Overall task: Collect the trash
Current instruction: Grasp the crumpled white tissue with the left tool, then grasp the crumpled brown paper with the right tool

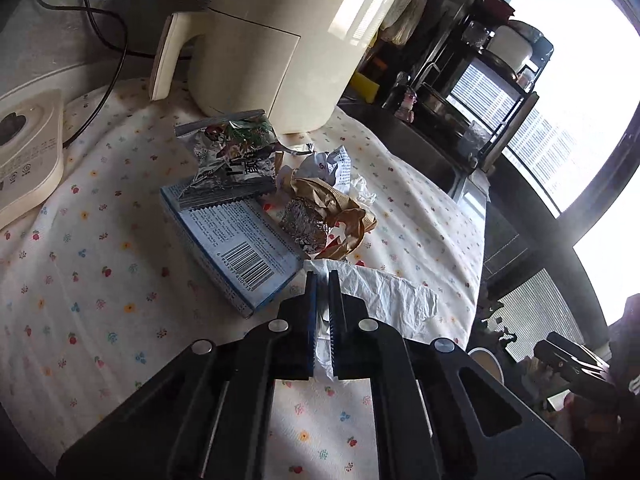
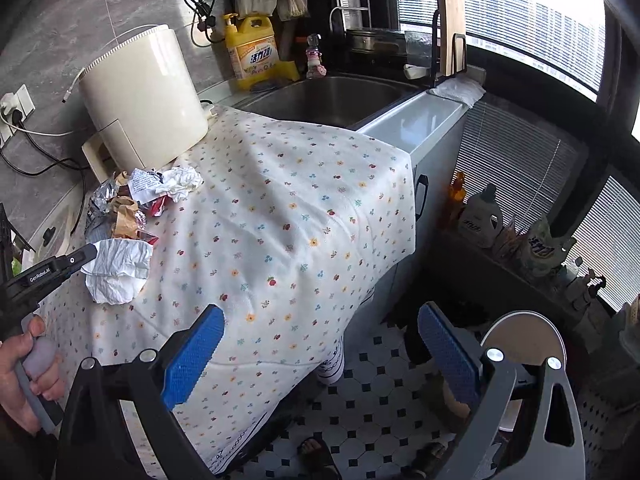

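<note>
"genrobot.ai" stands on the left gripper (image 2: 89, 255), and a barcode is printed on the blue box (image 1: 240, 248).

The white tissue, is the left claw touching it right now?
Touching. The left wrist view shows the white tissue pinched between the nearly closed blue pads of the left claw, with crumpled paper running down through the narrow slot.
</note>
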The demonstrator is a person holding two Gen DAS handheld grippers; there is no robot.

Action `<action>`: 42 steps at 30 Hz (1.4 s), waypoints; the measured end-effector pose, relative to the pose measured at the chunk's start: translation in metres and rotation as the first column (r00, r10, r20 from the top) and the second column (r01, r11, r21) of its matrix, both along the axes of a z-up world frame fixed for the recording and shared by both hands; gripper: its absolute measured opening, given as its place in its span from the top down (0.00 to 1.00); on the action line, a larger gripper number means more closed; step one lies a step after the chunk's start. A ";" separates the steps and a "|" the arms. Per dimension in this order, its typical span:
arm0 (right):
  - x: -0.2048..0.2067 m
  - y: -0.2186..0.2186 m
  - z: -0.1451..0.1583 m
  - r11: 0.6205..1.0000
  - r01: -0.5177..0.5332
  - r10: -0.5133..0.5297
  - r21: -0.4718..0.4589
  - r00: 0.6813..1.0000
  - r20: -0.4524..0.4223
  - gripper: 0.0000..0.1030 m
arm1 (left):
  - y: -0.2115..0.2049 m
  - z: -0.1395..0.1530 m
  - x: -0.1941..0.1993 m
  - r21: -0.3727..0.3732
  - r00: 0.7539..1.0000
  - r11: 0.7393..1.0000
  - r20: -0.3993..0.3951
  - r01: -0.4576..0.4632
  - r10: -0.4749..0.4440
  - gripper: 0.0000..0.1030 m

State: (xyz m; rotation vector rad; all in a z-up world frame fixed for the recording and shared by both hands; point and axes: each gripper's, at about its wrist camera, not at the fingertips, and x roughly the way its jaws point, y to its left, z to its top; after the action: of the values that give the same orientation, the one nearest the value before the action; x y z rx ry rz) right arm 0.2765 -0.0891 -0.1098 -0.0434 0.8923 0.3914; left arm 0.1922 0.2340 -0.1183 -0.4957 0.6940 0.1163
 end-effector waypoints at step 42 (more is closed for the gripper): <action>0.055 0.231 0.005 0.882 -0.460 0.466 0.100 0.884 -0.044 0.85 | 0.045 0.030 -0.142 0.052 0.907 0.906 0.052 -0.420 0.417 0.97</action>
State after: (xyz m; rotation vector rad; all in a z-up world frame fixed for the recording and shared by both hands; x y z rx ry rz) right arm 0.3319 0.1419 -0.1046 -0.1679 0.9268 0.8855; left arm 0.0505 0.2788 -0.0881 -0.5804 0.5337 0.5311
